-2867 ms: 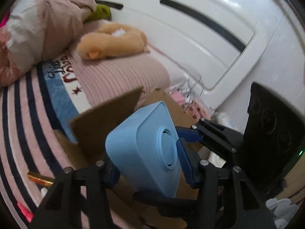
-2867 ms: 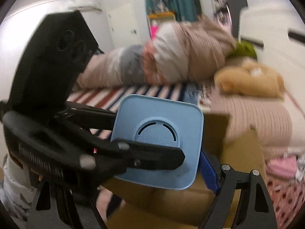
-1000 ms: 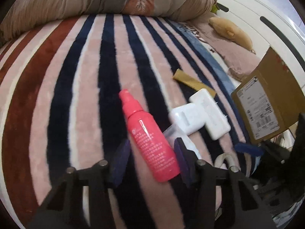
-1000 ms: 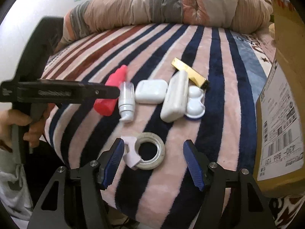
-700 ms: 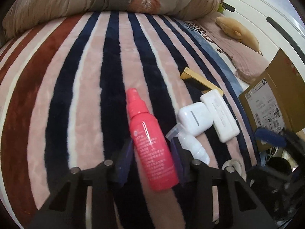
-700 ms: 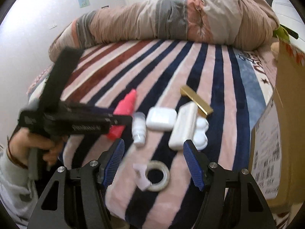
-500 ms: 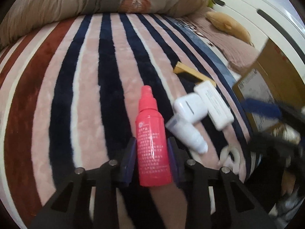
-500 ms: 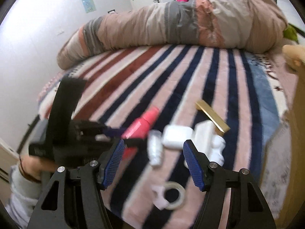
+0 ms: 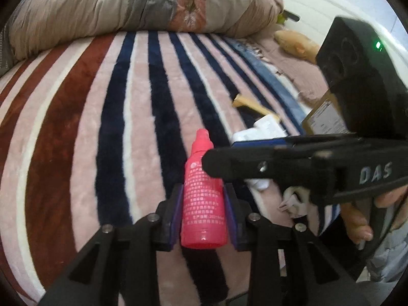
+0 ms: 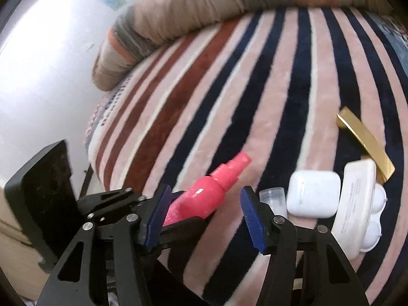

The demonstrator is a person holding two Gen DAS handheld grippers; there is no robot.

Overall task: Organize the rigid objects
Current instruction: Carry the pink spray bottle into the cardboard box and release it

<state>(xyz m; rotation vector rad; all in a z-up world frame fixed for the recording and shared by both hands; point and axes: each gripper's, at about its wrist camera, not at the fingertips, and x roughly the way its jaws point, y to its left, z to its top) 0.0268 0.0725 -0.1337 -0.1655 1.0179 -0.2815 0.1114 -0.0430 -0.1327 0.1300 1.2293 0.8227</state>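
Observation:
My left gripper (image 9: 203, 213) is shut on a pink spray bottle (image 9: 203, 204) that lies on the striped blanket (image 9: 127, 127). In the right wrist view the same bottle (image 10: 204, 193) sits between the open blue pads of my right gripper (image 10: 204, 216), which is empty and hovers just above it. My right gripper also crosses the left wrist view (image 9: 293, 163), right of the bottle. Beside the bottle lie a small clear bottle (image 10: 274, 199), a white earbud case (image 10: 312, 195), a white oblong case (image 10: 354, 204) and a gold bar (image 10: 364, 140).
A rolled duvet (image 9: 140, 2) lies along the far side of the bed. A cardboard box (image 9: 323, 119) stands at the right, partly hidden by my right gripper. A plush toy (image 9: 295, 43) lies near the white headboard. The bed edge drops off at the left in the right wrist view.
My left gripper has closed its pads onto the pink bottle. My right gripper has swung left and down over the bottle, now crossing the left wrist view.

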